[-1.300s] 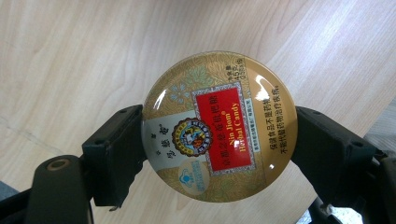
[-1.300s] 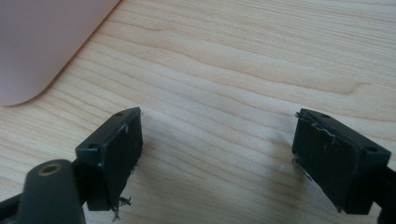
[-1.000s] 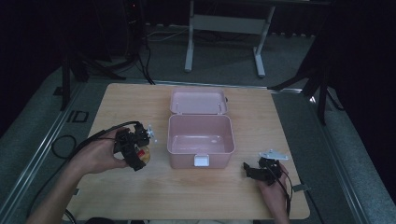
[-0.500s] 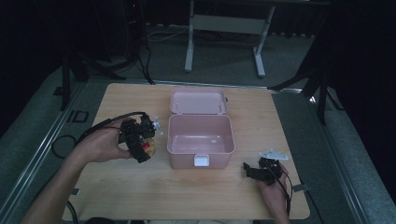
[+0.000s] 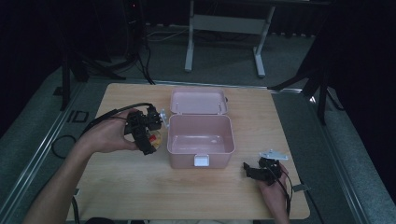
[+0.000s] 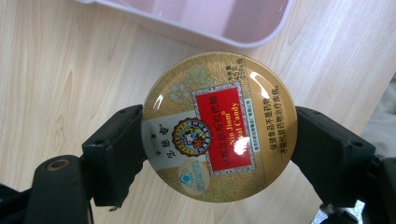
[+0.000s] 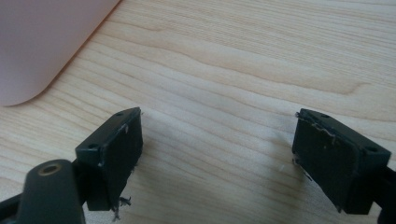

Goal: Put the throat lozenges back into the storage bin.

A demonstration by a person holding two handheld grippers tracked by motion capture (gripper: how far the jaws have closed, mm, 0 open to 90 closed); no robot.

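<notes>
While the left gripper (image 5: 150,135) clamped the tin (image 6: 219,126) just left of the box (image 5: 201,140), above the desk (image 5: 140,186), the right gripper (image 7: 217,154) rested wide open near the box's front-right corner.

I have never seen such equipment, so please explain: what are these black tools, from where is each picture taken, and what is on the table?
A person holds a two-jaw hand tool in each hand. One camera looks down from above; one more rides on each tool, looking along its jaws. On the wooden table stands an open pink box, its lid folded back. The left gripper is clamped on a round golden candy tin, just beside the box. The right gripper is open, with nothing between its jaws, low over the bare wood.
</notes>
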